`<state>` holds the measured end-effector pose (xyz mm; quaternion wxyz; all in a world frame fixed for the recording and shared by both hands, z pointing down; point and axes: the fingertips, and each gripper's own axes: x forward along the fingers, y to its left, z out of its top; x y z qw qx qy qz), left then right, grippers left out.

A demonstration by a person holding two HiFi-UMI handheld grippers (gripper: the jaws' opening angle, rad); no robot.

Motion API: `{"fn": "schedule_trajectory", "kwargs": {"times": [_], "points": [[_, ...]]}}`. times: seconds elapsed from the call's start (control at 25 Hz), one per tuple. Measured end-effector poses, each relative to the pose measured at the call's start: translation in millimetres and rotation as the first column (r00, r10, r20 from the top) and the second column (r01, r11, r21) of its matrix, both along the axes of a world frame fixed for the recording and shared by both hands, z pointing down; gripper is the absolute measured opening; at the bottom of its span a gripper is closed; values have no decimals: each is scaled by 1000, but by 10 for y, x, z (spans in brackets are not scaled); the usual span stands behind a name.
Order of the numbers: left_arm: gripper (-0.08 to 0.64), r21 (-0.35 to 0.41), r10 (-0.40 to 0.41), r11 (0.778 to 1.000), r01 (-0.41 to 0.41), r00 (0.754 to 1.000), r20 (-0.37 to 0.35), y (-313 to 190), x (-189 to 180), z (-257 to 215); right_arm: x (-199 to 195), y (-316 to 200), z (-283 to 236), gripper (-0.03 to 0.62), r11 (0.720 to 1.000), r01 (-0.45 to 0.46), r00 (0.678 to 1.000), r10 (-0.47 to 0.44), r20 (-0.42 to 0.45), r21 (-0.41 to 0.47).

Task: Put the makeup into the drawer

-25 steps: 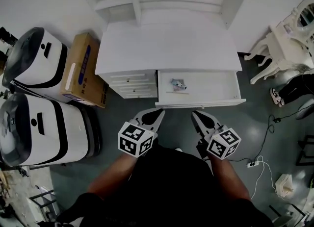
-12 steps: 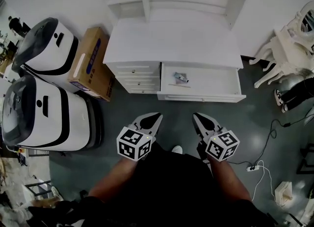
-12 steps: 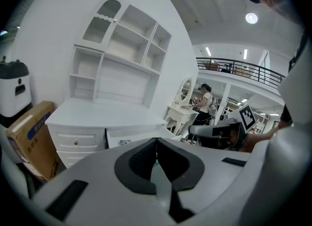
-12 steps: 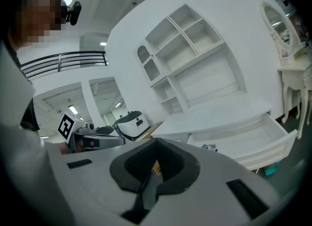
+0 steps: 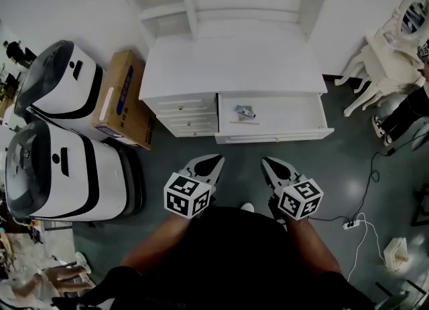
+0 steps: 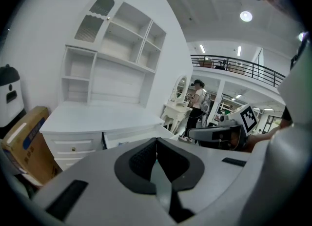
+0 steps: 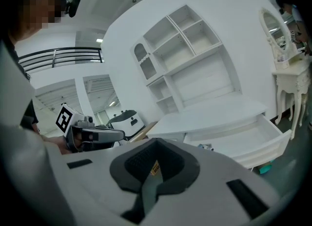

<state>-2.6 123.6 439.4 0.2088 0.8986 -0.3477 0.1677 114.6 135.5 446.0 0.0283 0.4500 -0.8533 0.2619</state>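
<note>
The white wooden dresser (image 5: 234,67) and its white open drawer (image 5: 288,109) are unpatterned; the small makeup item (image 5: 243,110) is blue-grey. The brown cardboard box (image 5: 124,101) bears blue print. The smooth floor (image 5: 348,155) is dark grey. The left claw (image 5: 216,161) and right claw (image 5: 267,163) are pale grey, black-padded, with black-and-white square markers.

Large indoor test hall or lab, with one corner dressed as a bedroom. Home furniture on a bare grey polished floor (image 5: 348,161): white dresser (image 5: 231,64) with hutch shelves (image 6: 114,59) above and one drawer (image 5: 288,111) open, vanity with oval mirror (image 6: 181,84), ornate white chair (image 5: 372,74). Beside the dresser's left edge, a cardboard box (image 5: 124,98) and two bulky white-and-black machines (image 5: 57,78) (image 5: 60,175). Power strip (image 5: 348,223) and loose cable (image 5: 370,168) on the floor. Railed mezzanine (image 6: 239,66) and ceiling spotlights (image 6: 246,16) overhead.
</note>
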Motion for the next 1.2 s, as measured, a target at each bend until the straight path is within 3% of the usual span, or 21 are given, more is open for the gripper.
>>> {"fn": "schedule_trajectory", "kwargs": {"times": [1.2], "points": [[11,-10,19,1000,-19,1000,5,-32,26,46,-39,-14,43,25,1000,15,997,-14,-70,11]]}}
